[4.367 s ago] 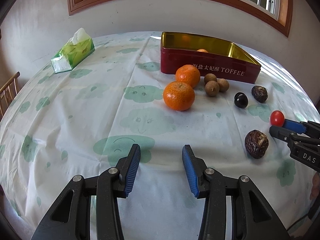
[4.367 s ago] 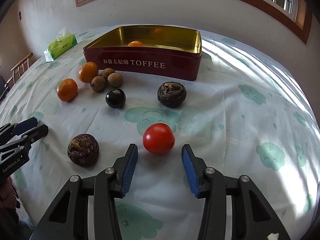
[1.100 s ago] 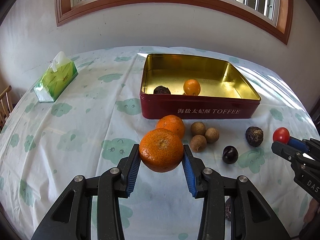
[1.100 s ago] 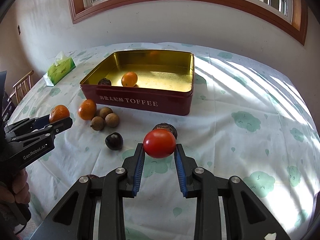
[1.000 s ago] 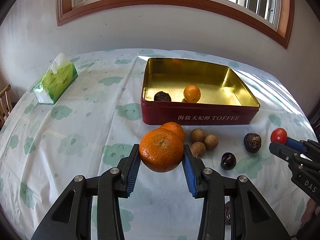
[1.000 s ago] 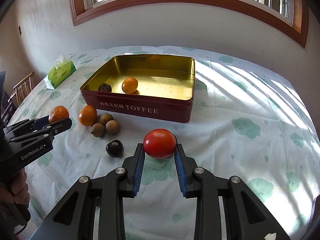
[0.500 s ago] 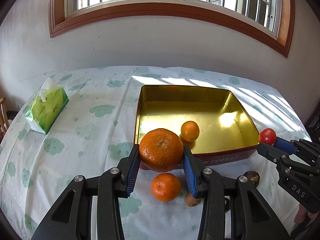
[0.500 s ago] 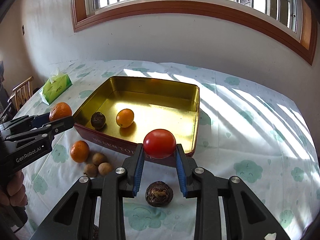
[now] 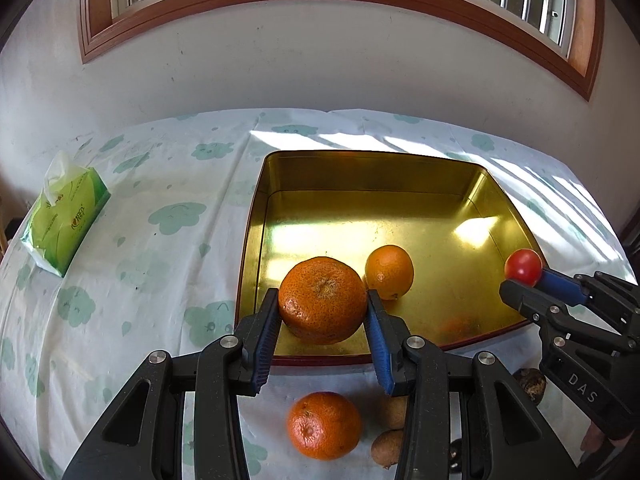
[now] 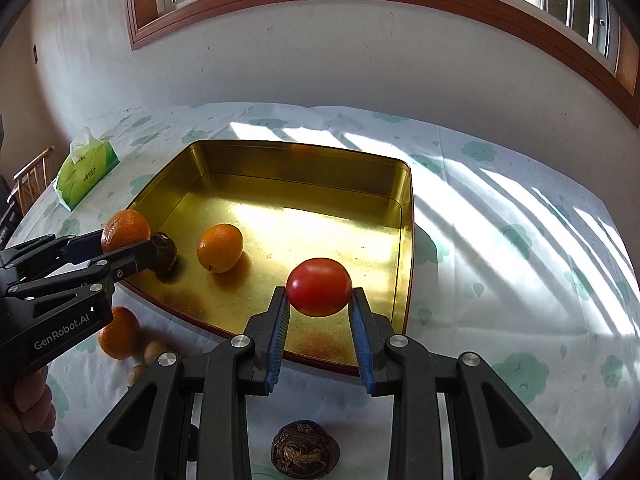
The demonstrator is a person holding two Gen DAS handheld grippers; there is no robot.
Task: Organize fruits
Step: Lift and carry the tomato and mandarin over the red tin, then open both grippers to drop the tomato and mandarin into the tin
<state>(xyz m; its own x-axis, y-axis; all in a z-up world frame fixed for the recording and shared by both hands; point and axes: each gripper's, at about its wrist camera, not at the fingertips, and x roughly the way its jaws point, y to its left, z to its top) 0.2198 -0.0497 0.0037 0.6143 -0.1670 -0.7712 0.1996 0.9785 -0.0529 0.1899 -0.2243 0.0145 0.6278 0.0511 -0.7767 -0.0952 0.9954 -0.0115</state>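
My left gripper (image 9: 323,322) is shut on a large mandarin (image 9: 322,299), held above the near left corner of the gold-lined red toffee tin (image 9: 372,174). The right gripper (image 10: 319,318) is shut on a red tomato (image 10: 319,286) over the tin's near right part; it also shows in the left wrist view as the tomato (image 9: 522,266) at the tin's right rim. Inside the tin (image 10: 296,160) lie a small orange (image 10: 220,247) and a dark wrinkled fruit (image 10: 164,256), partly hidden behind the left gripper (image 10: 132,246).
In front of the tin on the cloud-print cloth sit another mandarin (image 9: 324,425), brown longans (image 9: 387,447) and a dark wrinkled fruit (image 10: 305,450). A green tissue pack (image 9: 64,222) lies at the left. A chair back (image 10: 30,184) stands beyond the table's left edge.
Both grippers moved forward with their fruit, from in front of the tin to over its near part. The loose fruits on the cloth slid down below the fingers.
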